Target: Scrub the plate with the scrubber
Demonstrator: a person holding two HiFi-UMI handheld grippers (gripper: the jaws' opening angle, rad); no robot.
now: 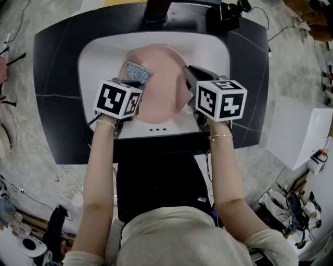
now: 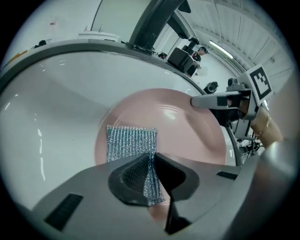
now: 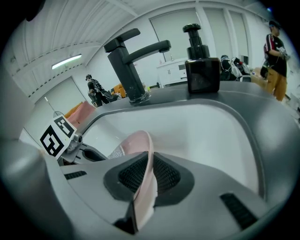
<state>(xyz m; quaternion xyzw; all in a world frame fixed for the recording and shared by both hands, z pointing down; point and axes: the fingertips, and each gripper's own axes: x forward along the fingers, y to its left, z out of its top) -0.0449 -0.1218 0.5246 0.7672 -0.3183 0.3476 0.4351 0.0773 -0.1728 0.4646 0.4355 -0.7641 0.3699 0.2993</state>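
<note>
White basin (image 1: 99,52) in black counter (image 1: 57,114), grey speckled floor (image 1: 291,78), strip light (image 3: 68,61) overhead

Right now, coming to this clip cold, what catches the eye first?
A pink plate sits in the white sink, its right rim clamped in the right gripper. The left gripper pinches a silvery mesh scrubber that lies against the plate's left side.

Left of centre in the head view, the lower end of the scrubber (image 1: 137,71) is covered by the left gripper (image 1: 130,83). The plate (image 1: 158,91) is overlapped at its right rim by the right gripper (image 1: 189,74). The faucet (image 1: 157,10) is cut off by the top edge.
</note>
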